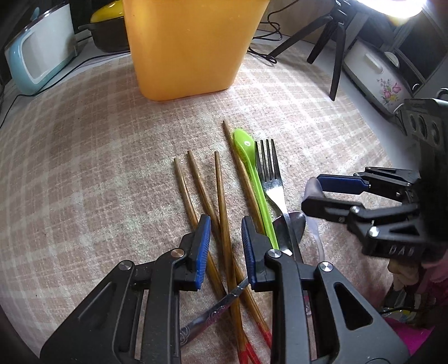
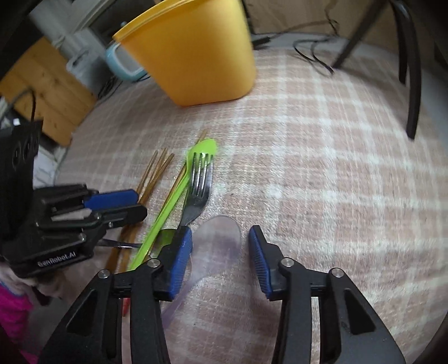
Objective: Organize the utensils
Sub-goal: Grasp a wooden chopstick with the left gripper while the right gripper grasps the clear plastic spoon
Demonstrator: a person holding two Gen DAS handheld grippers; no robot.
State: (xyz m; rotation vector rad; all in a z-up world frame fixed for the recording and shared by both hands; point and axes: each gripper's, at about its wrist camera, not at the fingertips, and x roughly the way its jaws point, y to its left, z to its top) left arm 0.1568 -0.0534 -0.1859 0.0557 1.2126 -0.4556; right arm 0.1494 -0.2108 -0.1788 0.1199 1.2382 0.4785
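Several wooden chopsticks (image 1: 221, 196), a green plastic spoon (image 1: 252, 173), a metal fork (image 1: 270, 170) and a metal spoon (image 1: 291, 224) lie on the checked cloth before a tall orange container (image 1: 187, 44). My left gripper (image 1: 225, 232) is open, its fingers straddling one chopstick low over the pile. My right gripper (image 2: 221, 243) is open over a clear plastic spoon (image 2: 218, 240), which lies between its fingers, just right of the fork (image 2: 198, 184) and green spoon (image 2: 179, 190). The orange container (image 2: 196, 50) stands behind.
A black tripod (image 1: 333, 39) and cables stand at the back right, a floral white pot (image 1: 375, 78) beside it. A pale blue appliance (image 1: 36, 53) and a yellow-lidded pot (image 1: 109, 25) sit at the back left. The checked cloth (image 2: 336, 173) extends to the right.
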